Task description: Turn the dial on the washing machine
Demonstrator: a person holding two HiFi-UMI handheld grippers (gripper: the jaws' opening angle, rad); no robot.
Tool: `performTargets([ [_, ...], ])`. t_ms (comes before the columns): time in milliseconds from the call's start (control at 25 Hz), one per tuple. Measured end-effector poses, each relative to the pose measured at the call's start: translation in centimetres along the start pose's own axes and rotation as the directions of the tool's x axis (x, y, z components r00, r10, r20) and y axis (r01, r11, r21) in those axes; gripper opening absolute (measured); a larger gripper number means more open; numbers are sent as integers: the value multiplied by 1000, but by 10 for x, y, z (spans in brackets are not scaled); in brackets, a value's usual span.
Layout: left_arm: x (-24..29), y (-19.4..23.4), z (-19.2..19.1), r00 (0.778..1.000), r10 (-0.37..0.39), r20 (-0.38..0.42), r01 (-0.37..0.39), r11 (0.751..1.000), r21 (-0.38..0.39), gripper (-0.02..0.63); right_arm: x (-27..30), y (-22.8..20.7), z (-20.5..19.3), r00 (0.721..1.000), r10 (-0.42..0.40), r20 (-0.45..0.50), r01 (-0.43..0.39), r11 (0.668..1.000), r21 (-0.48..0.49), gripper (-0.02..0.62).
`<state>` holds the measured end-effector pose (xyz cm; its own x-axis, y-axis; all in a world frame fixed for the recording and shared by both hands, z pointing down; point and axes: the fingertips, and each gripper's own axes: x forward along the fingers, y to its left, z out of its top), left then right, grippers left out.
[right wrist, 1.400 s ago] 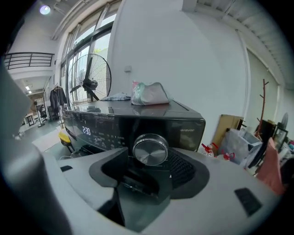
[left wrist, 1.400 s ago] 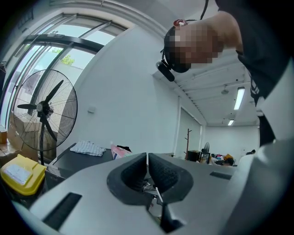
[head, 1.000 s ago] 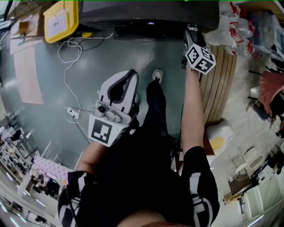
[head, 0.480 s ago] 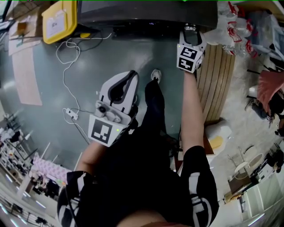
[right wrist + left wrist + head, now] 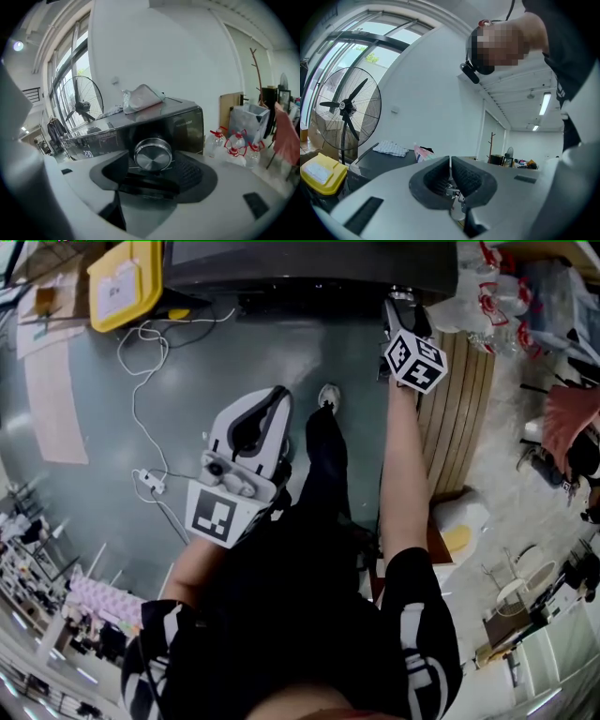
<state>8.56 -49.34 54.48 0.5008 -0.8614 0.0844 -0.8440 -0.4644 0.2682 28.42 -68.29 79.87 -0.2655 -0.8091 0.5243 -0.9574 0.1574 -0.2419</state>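
The washing machine (image 5: 309, 268) is a dark box at the top of the head view. Its round silver dial (image 5: 153, 156) fills the middle of the right gripper view. My right gripper (image 5: 152, 167) reaches up to the panel, and its jaws stand wide on either side of the dial without visibly pressing on it. In the head view that gripper (image 5: 401, 307) sits at the machine's front edge, marker cube turned toward me. My left gripper (image 5: 267, 401) hangs low by the person's leg, far from the machine. Its jaws (image 5: 450, 164) are shut together with nothing between them.
A yellow bin (image 5: 127, 282) stands left of the machine, with a white cable and power strip (image 5: 150, 482) trailing over the floor. A slatted wooden panel (image 5: 459, 409) and water bottles (image 5: 234, 140) are to the right. A crumpled cloth (image 5: 143, 98) lies on the machine's top.
The right gripper twisted at the dial, its marker cube rolling one way and then back. The left gripper has stayed where it was.
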Motion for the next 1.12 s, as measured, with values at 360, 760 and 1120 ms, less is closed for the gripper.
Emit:
performTargets([
  [360,-90,-20,78,994,-14,111,11,999,31,32,-133,77,5,1000,5,1,-5,1000,-16,186],
  [760,-287,-43,165,986,-36,166,19,995,102,32,-405,248,31,984,1,177,5,999,-32,37],
  [1120,-365,-55,197,984,-15,179,4,998,64,32,-551,344,60,954,79,289,-49,993,-110,26],
])
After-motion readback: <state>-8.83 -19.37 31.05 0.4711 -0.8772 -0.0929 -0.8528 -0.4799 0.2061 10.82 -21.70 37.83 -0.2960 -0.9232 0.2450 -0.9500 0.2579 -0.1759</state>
